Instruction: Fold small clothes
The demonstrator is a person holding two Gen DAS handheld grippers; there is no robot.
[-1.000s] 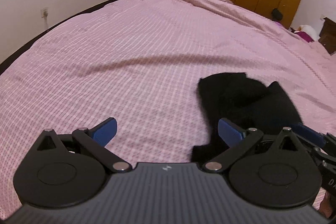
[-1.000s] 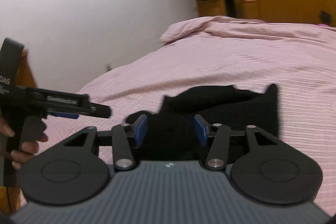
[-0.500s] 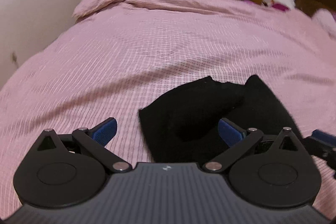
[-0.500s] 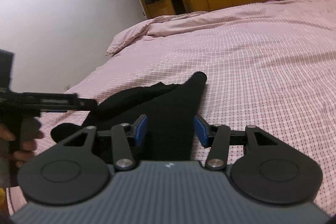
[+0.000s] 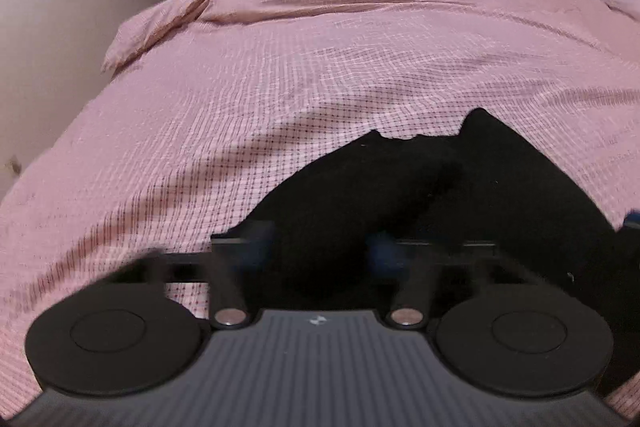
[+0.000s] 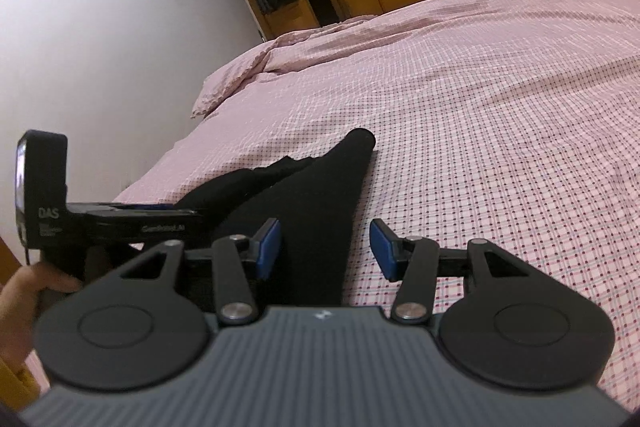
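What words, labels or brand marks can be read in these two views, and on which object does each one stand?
"DAS": white letters on the rear block of the left gripper, seen from the right wrist view.
Small lines under "DAS": too small to read.
Grey lettering along the same gripper's side bar: blurred, not readable.
Small white logo on each camera's grey mount: a mark, not words.
Black garment and pink bedspread: no text.

black garment (image 5: 460, 195), part-folded, flat on bed (image 5: 280, 75)

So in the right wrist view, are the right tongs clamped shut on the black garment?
No: the right tongs stand open, blue pads apart, with only the edge of the black garment lying between them on the pink checked bedspread.
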